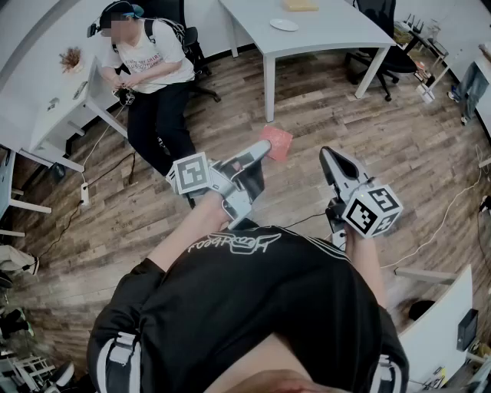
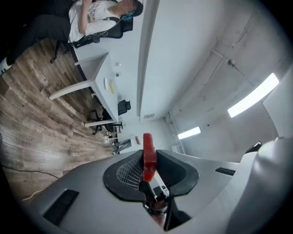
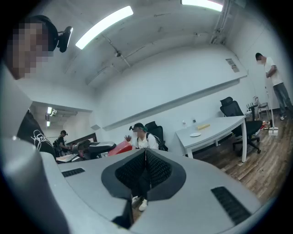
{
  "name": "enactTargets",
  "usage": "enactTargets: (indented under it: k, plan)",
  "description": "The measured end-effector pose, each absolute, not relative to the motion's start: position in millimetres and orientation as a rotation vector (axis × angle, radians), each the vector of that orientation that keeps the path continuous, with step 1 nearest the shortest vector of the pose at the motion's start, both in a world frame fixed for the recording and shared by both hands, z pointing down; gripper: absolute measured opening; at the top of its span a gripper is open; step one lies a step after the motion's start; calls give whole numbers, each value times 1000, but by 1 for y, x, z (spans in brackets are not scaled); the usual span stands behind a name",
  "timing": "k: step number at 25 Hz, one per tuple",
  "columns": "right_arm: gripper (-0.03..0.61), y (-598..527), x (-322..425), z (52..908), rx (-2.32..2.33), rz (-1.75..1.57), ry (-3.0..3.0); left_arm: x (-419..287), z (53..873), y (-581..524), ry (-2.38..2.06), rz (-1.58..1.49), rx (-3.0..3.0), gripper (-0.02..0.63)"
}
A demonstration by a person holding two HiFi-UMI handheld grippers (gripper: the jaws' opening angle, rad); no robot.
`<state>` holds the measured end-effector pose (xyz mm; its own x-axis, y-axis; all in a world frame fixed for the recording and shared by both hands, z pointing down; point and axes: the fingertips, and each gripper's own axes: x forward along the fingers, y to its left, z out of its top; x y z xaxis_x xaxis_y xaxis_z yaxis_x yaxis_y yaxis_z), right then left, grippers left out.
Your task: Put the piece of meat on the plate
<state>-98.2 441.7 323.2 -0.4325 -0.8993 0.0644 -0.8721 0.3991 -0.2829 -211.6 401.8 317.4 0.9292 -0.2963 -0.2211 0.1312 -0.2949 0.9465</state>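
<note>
Red is showing in the left gripper: its jaws are pinching the piece of meat, and the left gripper view is showing the slab standing on edge between the two pads, poking out past the tips. The meat is hanging in the air above the wooden floor, well apart from the white table. The right gripper is riding just beside the left one, its jaws pressed together with nothing between them. The plate is lying on that table, back from the near edge, with a yellow block near it toward the far edge. Off to the left a seated person is working with both hands at another desk.
</note>
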Motion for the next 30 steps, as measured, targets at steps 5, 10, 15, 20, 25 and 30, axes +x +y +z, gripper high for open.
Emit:
enactTargets:
  k: [5,10,15,20,25,30]
  plan:
    - [11,441,-99,325,-1617,-428,2548,-213,320,404,-131,-415,1810,89]
    - [9,441,-100,327,-1610,-424,2555,-214,320,403,-140,-417,1809,89]
    - [9,439,-95,324,-1607,-454,2512,-215,318,404,-133,-424,1804,89]
    - [9,433,-90,324,-1619,-458,2480,-215,321,398,-124,-436,1790,89]
    - [9,427,-85,326,-1668,-448,2466,-212,324,389,-99,-443,1784,89]
    - [9,418,-79,334,-1696,-450,2460,-206,327,377,-71,-444,1782,89]
